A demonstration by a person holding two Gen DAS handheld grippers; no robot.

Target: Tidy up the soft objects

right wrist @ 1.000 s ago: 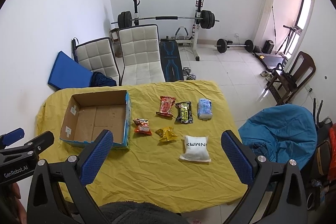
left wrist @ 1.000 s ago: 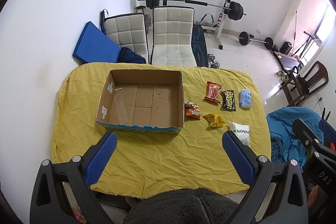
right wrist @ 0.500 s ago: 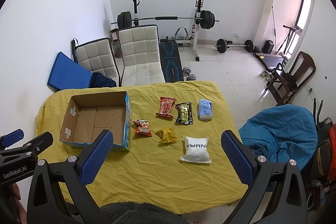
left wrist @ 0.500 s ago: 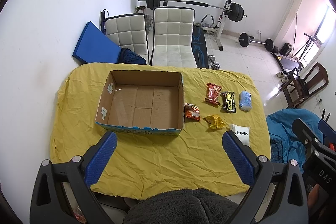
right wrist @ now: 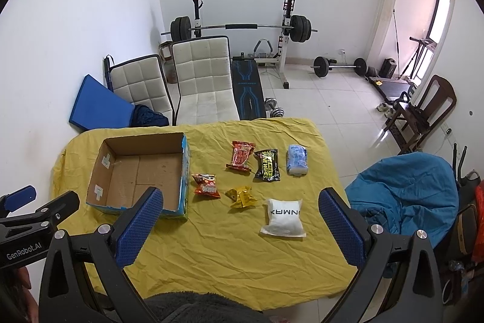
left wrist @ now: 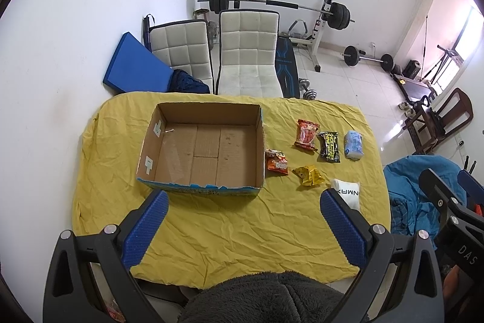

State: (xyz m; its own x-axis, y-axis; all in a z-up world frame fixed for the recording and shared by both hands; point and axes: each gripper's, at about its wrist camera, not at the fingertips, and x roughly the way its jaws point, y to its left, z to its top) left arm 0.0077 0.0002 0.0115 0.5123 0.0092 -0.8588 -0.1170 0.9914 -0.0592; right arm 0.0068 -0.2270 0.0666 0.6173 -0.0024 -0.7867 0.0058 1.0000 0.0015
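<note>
An empty cardboard box [left wrist: 205, 150] [right wrist: 142, 171] sits on the left of the yellow-covered table [left wrist: 242, 226]. To its right lie soft packets: an orange one [left wrist: 276, 162] [right wrist: 207, 184], a yellow one [left wrist: 308, 175] [right wrist: 242, 196], a red one [left wrist: 306, 134] [right wrist: 240, 159], a black one [left wrist: 329, 146] [right wrist: 266, 165], a pale blue one [left wrist: 354, 144] [right wrist: 297, 159] and a white one [left wrist: 348, 196] [right wrist: 284, 217]. My left gripper [left wrist: 242, 217] and right gripper [right wrist: 239, 217] are open, empty and held high above the table's near edge.
Two white padded chairs [left wrist: 245, 56] stand behind the table, with a blue mat [left wrist: 136, 68] against the wall. A weight bench with barbell [right wrist: 242, 29] is farther back. A blue beanbag [right wrist: 405, 192] and a wooden chair [right wrist: 423, 111] are on the right.
Both grippers have drifted slightly, so the table view shifts a little. Nothing on the table has moved.
</note>
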